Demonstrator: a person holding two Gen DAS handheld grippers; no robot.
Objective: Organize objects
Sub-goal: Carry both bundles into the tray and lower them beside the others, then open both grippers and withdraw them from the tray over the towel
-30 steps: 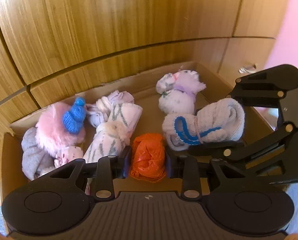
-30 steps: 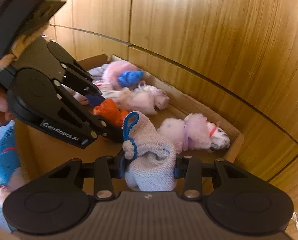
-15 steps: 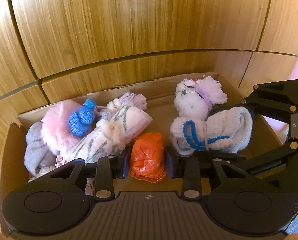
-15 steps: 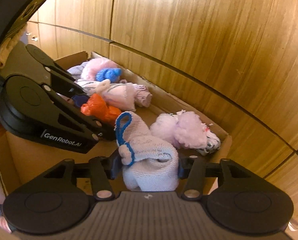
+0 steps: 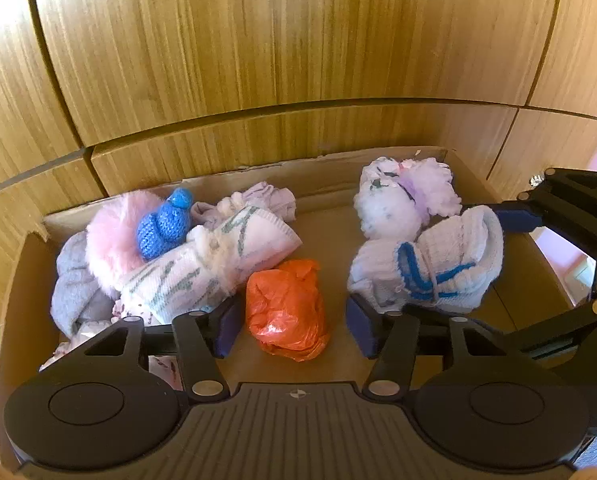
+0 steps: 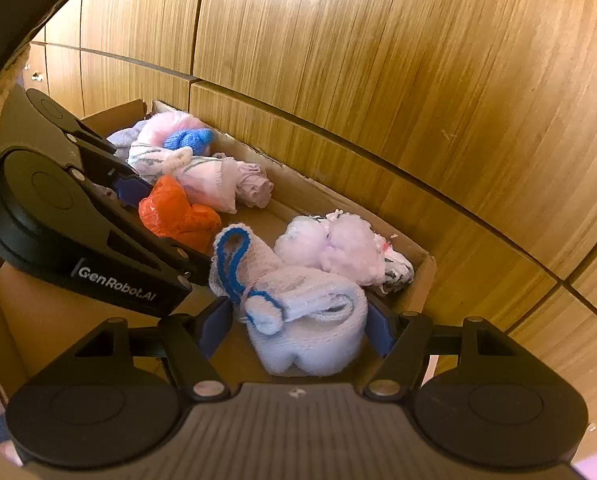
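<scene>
Orange bundle [image 5: 286,310] between opening left tool [image 5: 292,332] jaws

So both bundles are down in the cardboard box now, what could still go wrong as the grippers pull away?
The left gripper, jaws just opened, straddles the orange bag; a pad could drag it. The right gripper pads sit close to the white sock bundle, and its blue loop may snag the left gripper.
</scene>
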